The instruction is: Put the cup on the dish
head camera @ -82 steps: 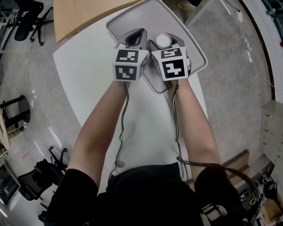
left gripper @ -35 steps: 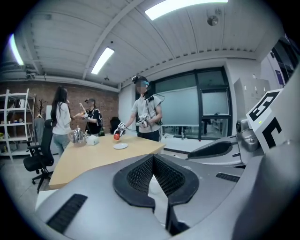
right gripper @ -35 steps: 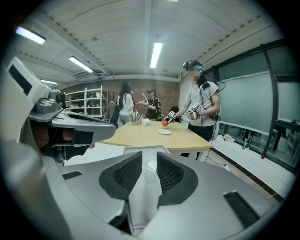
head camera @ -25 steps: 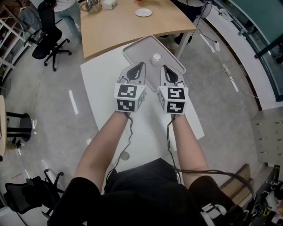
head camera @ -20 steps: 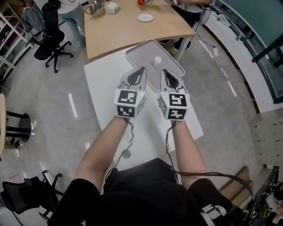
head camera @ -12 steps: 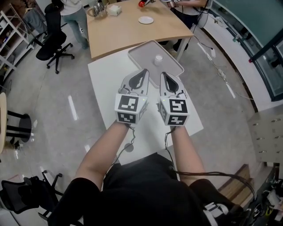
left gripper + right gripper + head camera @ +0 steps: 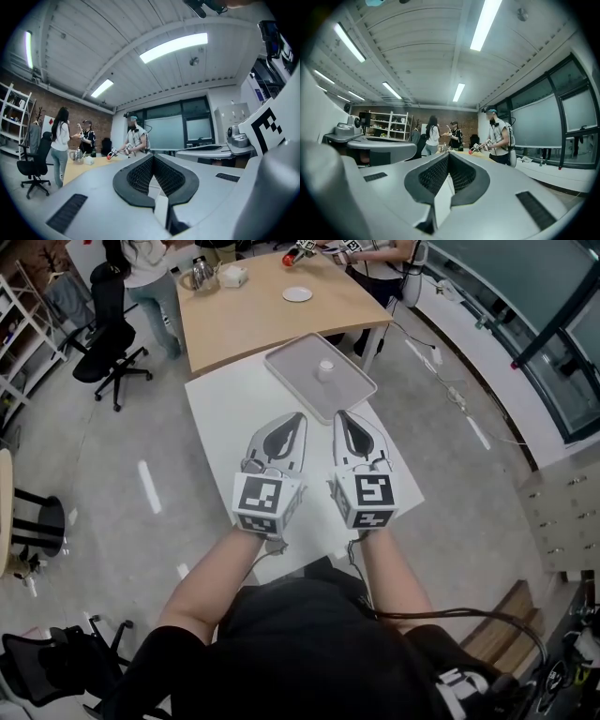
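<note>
Left gripper (image 7: 297, 418) and right gripper (image 7: 339, 416) are level and side by side over the near part of the white table (image 7: 220, 409), each with jaws pressed together on nothing. Well beyond their tips, the cup (image 7: 325, 367) stands upright on the grey tray (image 7: 300, 371) at the table's far end. Farther off, a small white plate (image 7: 297, 294) lies on a wooden table (image 7: 244, 315).
</note>
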`<state>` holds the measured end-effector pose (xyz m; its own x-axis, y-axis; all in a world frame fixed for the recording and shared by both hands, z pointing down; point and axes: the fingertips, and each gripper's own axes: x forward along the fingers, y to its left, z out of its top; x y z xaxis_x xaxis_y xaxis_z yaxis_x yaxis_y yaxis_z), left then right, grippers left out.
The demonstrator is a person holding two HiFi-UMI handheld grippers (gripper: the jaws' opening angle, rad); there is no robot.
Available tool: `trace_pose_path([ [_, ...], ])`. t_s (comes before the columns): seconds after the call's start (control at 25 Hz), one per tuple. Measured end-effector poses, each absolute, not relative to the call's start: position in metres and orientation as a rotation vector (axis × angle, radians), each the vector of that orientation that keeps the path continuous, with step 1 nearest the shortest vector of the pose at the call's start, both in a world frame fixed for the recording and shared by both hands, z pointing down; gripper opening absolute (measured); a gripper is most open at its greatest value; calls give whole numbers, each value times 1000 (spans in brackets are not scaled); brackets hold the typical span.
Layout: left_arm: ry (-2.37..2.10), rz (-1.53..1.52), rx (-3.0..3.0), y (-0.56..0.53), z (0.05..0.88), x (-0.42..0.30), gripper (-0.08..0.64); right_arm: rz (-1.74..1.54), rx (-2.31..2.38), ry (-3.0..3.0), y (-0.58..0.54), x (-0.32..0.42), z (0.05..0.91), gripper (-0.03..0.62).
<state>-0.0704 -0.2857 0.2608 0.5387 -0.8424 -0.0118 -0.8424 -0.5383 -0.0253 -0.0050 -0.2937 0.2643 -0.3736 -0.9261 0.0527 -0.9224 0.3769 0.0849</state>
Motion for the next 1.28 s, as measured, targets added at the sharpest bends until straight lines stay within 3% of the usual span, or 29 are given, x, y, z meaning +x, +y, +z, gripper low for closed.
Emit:
trace_pose_path([
  [1.28, 1595, 66, -2730, -153, 264, -120, 8, -101, 1579, -2616, -160, -67, 266, 12],
])
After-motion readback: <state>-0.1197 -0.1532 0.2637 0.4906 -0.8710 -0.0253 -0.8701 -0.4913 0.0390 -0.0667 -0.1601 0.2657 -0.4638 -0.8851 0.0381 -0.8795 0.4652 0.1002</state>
